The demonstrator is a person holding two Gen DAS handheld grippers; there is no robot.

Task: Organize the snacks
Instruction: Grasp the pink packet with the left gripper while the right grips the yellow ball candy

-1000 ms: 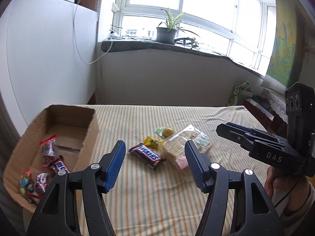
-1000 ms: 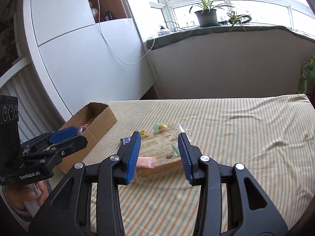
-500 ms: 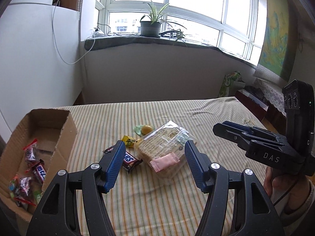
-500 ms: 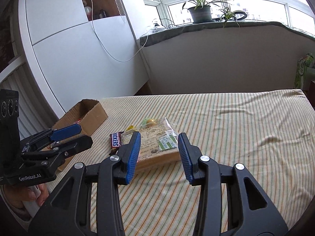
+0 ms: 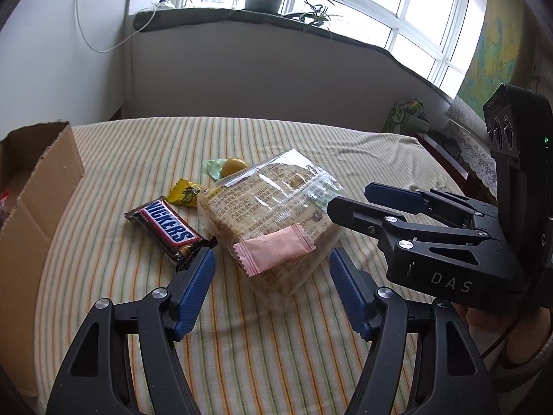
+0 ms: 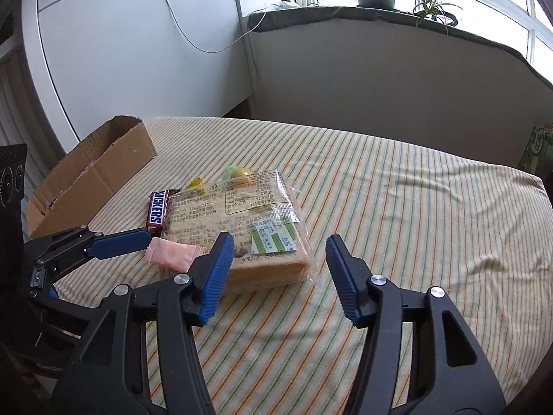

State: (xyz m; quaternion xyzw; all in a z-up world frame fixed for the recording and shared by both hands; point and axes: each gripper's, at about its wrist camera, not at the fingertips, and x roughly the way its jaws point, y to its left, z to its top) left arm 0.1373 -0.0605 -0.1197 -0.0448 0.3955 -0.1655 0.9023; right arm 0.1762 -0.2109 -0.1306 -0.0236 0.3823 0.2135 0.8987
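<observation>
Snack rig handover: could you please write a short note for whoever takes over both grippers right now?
Left gripper: jaws opening, empty, just short of the bread packet.
Right gripper: jaws opening, empty, at the packet's other side.
On the striped cloth: bread packet with a pink sachet on it, Snickers bar, yellow candy, a green-wrapped sweet.
Cardboard box stands to the left; its contents barely show.
Left: move these snacks into the box.

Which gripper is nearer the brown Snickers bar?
Left. The left gripper, jaws opening and empty, has one fingertip beside the brown Snickers bar's near end. The right gripper, also opening and empty, sits across the clear-wrapped bread pack from it.
</observation>
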